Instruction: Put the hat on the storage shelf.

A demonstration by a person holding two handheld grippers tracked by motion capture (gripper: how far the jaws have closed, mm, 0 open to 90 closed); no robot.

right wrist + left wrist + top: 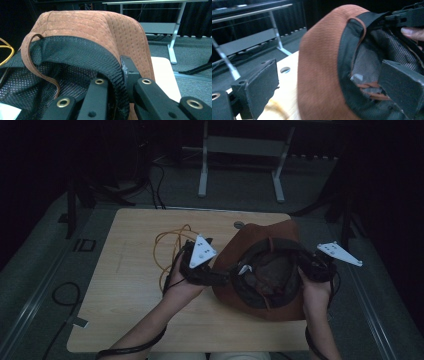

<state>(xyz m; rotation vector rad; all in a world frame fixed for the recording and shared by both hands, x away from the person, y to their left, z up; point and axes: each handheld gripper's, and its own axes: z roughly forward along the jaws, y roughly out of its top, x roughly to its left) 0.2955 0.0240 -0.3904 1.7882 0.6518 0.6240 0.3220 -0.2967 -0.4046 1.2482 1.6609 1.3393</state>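
A brown suede hat [260,240] with a black mesh lining lies upside down on the wooden table [130,285]. My left gripper [226,278] is at its left rim. In the left gripper view the jaws stand wide apart and open, one outside the brim [319,75] and one inside the crown. My right gripper [308,266] holds the right rim. In the right gripper view it [123,75] is shut on the hat's black inner band, beside the brim [100,27]. A thin brown strap [32,65] loops over the lining.
A yellow cable [167,242] lies coiled on the table left of the hat. A round hole [239,225] sits near the table's far edge. A metal-framed desk [240,150] stands on the floor beyond, and a black cable [65,295] lies on the floor at left.
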